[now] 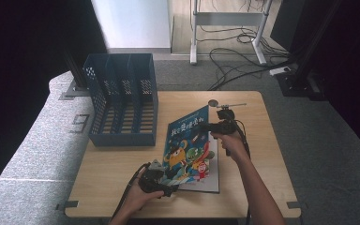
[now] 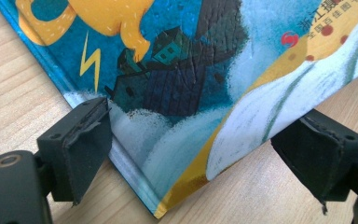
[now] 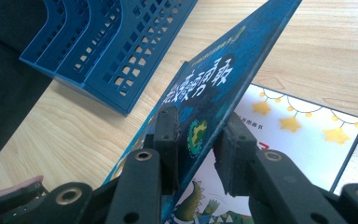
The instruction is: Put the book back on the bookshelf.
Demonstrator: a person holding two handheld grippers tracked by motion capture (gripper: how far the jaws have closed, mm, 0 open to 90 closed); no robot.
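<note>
A picture book [image 1: 190, 145] with a blue cartoon cover lies in the middle of the wooden table [image 1: 258, 154], its front cover raised at an angle. My right gripper [image 1: 207, 126] is shut on the cover's far edge, one pad on the printed face [image 3: 223, 79] and one under it, in the right gripper view [image 3: 198, 140]. The white inside page [image 3: 298, 126] shows below. My left gripper [image 1: 171, 187] stands open at the book's near left corner [image 2: 177, 70]. Its wide jaws straddle that corner in the left gripper view [image 2: 198, 144], and the right pad [image 2: 317, 154] is clear of the cover.
A blue perforated file rack [image 1: 122, 101] with several slots stands at the table's back left, close to the book's left side [image 3: 116, 42]. A small metal disc [image 1: 213, 102] with a thin rod lies near the far edge. Cables trail on the floor beyond.
</note>
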